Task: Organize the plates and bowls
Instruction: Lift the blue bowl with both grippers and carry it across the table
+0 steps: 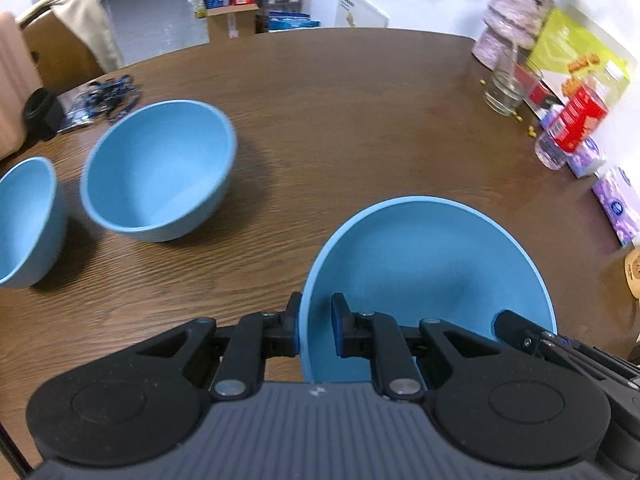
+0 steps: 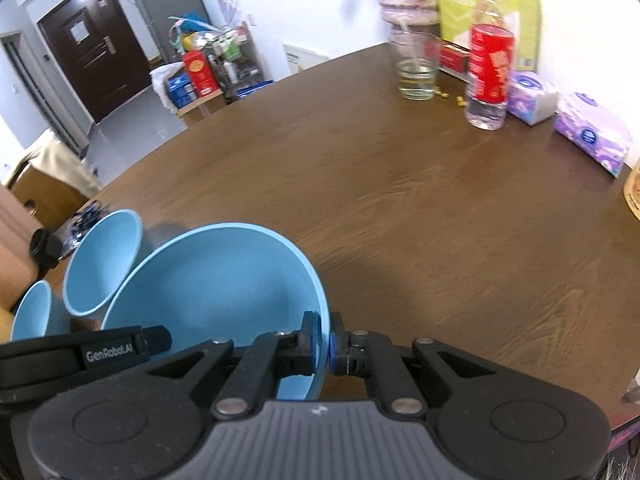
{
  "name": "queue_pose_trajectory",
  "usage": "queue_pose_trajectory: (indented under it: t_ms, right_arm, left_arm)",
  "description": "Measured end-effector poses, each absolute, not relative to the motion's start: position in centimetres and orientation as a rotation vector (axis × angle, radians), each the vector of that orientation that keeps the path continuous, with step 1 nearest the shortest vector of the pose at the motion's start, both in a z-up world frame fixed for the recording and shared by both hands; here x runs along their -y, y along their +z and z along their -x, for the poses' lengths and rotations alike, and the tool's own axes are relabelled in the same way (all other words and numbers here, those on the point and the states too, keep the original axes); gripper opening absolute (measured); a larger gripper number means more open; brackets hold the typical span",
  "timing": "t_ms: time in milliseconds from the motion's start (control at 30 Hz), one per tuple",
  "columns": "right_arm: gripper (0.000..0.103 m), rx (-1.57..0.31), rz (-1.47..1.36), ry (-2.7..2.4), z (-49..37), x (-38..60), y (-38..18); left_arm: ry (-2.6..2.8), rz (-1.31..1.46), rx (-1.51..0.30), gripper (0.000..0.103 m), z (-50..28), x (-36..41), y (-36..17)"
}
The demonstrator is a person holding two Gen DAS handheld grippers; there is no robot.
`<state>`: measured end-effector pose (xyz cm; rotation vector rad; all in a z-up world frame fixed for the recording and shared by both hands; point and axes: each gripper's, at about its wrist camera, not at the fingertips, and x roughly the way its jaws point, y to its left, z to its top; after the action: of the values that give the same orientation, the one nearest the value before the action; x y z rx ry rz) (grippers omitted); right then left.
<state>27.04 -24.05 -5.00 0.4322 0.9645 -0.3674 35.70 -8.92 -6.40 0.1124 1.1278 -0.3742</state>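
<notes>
Left wrist view shows my left gripper (image 1: pixel 316 330) clamped on the near-left rim of a large blue bowl (image 1: pixel 432 264), one pad outside the wall and one inside, while the tip of my right gripper (image 1: pixel 516 330) reaches in at the bowl's opposite side. From the right wrist view, my right gripper (image 2: pixel 324 340) is pinched tight on that far rim of the same bowl (image 2: pixel 224 280), again with the wall between its pads. I judge that holding it by two opposite edges keeps so wide and shallow a dish level, where one pinch alone would let it tip. The bowl hangs just over the brown table (image 1: pixel 340 120), at its near edge, and whether its base touches the wood I cannot tell. Two other blue bowls stand to the left, well apart from mine: a middle bowl (image 1: pixel 160 168) and a small bowl (image 1: pixel 24 220) at the frame's edge, close beside each other. Since they differ in width, I reckon they are meant to be nested. A drinking glass (image 2: pixel 416 68) and a water bottle (image 2: pixel 490 64) stand along the far wall, clear of the work.
</notes>
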Motion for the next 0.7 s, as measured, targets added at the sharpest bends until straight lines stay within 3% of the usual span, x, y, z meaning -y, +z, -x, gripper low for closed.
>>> queue_pose_trajectory:
  t_ms: [700]
  right_arm:
    - [0.006, -0.993, -0.495, -0.489, -25.1, 33.5, -9.1]
  left_arm:
    - [-0.453, -0.188, -1.179, 0.015, -34.6, 18.6, -10.7]
